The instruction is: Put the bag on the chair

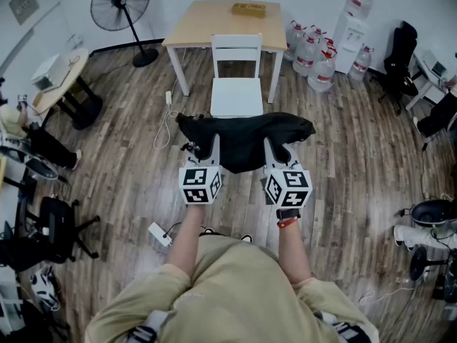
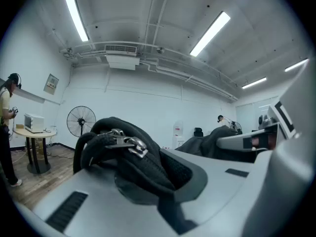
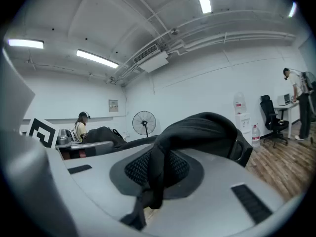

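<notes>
Left claw [image 1: 211, 146]: clenched on a bunched fold of the black bag [image 1: 246, 140], near the bag's left end, with a metal zipper pull [image 2: 129, 145] lying just above the pinch. Right claw [image 1: 274, 148]: clenched on a fold of the same bag near its right end, a narrow strip of dark fabric hanging down through the jaw gap. Bag: slung between the two claws and held up off the wooden floor [image 1: 343, 163], its body spread ahead of both claws and its ends reaching outward past each one. Chair [image 1: 236, 95]: white, straight ahead of both claws and just beyond the bag, with its backrest on the far side. From the head view the bag's far edge overlaps the front edge of the seat; whether the two touch cannot be told. Table [image 1: 207, 21]: light wood, beyond the chair, carrying a flat brown box [image 1: 248, 9]. Fan [image 1: 120, 4]: black, on a pedestal, far ahead and to the left of the left claw. Water bottles [image 1: 312, 50]: a cluster on the floor, ahead and to the right of the right claw.
</notes>
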